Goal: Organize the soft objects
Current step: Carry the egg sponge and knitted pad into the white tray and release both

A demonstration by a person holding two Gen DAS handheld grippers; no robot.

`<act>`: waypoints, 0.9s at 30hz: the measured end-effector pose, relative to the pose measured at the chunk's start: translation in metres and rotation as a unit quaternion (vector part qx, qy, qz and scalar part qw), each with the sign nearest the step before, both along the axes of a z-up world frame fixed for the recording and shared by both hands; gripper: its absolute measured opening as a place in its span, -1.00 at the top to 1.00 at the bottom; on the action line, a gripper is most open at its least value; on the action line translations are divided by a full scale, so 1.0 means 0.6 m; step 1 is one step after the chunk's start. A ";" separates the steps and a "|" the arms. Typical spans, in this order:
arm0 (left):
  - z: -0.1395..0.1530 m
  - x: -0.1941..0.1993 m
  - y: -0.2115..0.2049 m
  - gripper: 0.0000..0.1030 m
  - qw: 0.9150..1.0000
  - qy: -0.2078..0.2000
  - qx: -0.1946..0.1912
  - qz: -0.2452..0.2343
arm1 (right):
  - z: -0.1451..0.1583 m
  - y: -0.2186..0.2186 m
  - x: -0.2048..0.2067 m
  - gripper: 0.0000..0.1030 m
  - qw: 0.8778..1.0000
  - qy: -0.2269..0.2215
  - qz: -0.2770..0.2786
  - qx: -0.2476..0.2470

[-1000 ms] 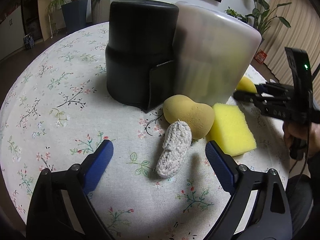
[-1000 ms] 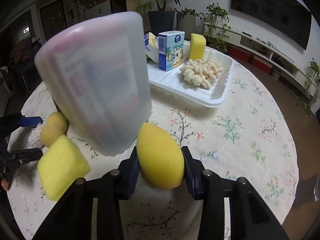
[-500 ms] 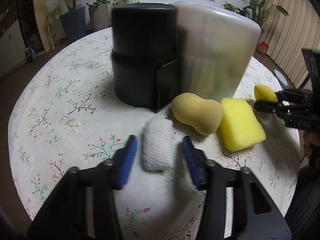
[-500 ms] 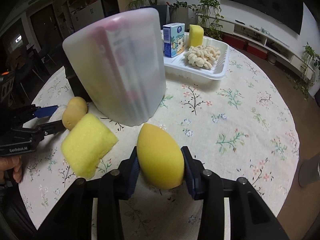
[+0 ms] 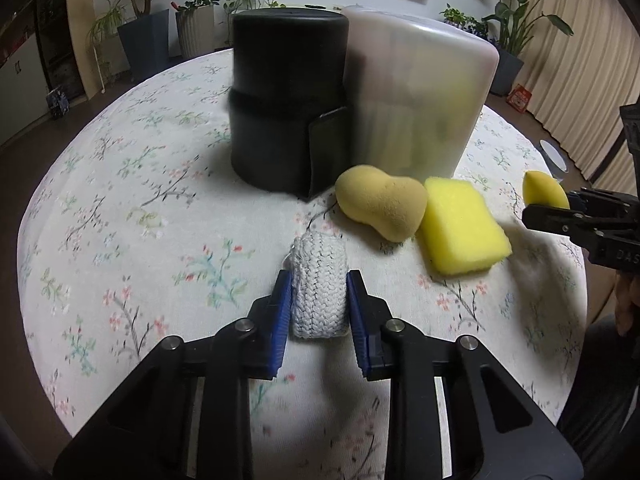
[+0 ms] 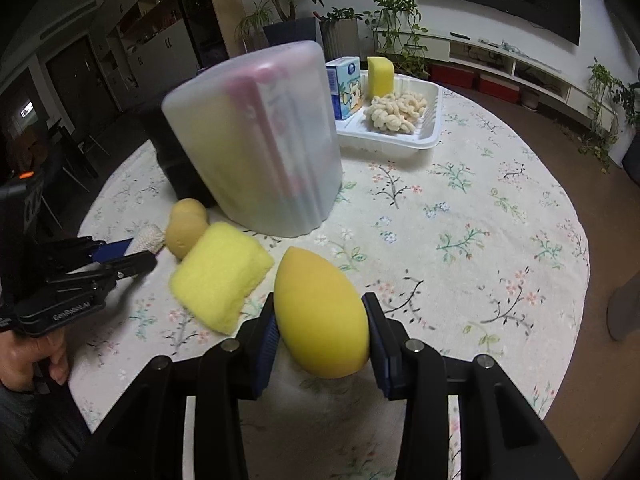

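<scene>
My left gripper point(image 5: 319, 298) is shut on a white knitted piece point(image 5: 318, 290) and holds it over the floral tablecloth; both show at the left of the right wrist view point(image 6: 136, 254). My right gripper point(image 6: 322, 330) is shut on a yellow egg-shaped sponge point(image 6: 320, 316), also seen at the right edge of the left wrist view point(image 5: 544, 190). A tan gourd-shaped sponge point(image 5: 380, 200) and a yellow rectangular sponge point(image 5: 460, 228) lie on the cloth between the grippers.
A black cylindrical container point(image 5: 288, 108) and a frosted plastic container point(image 5: 420, 100) stand side by side at the table's middle. A white tray point(image 6: 424, 136) behind them holds a twisted cream piece, a yellow sponge and a blue-white carton. Plants surround the round table.
My left gripper closed around the knitted piece and lifted it off the cloth. My right gripper drew back and up from the frosted container with the egg sponge still held.
</scene>
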State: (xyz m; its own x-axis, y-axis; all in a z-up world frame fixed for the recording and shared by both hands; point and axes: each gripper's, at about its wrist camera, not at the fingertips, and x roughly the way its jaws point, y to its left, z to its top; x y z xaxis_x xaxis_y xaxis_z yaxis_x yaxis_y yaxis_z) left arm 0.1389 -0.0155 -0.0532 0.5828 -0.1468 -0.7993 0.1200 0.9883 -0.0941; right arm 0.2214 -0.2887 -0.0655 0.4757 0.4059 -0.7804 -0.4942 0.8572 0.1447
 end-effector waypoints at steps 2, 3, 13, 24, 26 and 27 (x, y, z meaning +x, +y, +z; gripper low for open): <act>-0.001 -0.014 0.005 0.52 1.000 0.001 -0.003 0.003 | 0.005 0.004 -0.016 0.17 1.000 0.000 -0.001 0.001; 0.000 -0.022 0.008 0.52 1.000 0.001 -0.005 0.005 | 0.007 0.006 -0.022 0.17 1.000 0.000 0.000 0.003; 0.061 -0.065 0.046 0.52 0.999 -0.029 -0.033 0.017 | 0.019 0.005 -0.113 0.17 1.000 0.012 -0.002 0.027; 0.137 -0.030 0.082 0.52 0.997 -0.063 -0.033 0.014 | 0.092 -0.024 -0.102 0.17 0.999 -0.030 -0.028 0.019; 0.145 -0.018 0.089 0.52 0.997 -0.065 -0.032 0.013 | 0.105 -0.032 -0.088 0.17 0.999 -0.037 -0.036 0.013; 0.148 -0.011 0.093 0.52 0.997 -0.066 -0.033 0.014 | 0.112 -0.037 -0.081 0.17 0.998 -0.042 -0.039 0.010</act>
State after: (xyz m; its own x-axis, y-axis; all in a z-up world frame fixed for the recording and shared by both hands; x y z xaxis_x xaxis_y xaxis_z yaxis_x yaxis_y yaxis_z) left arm 0.1324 0.0401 0.0355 0.6863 -0.1787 -0.7051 0.1089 0.9837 -0.1433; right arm 0.1728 -0.3106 0.0016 0.5692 0.3810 -0.7286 -0.4376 0.8906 0.1239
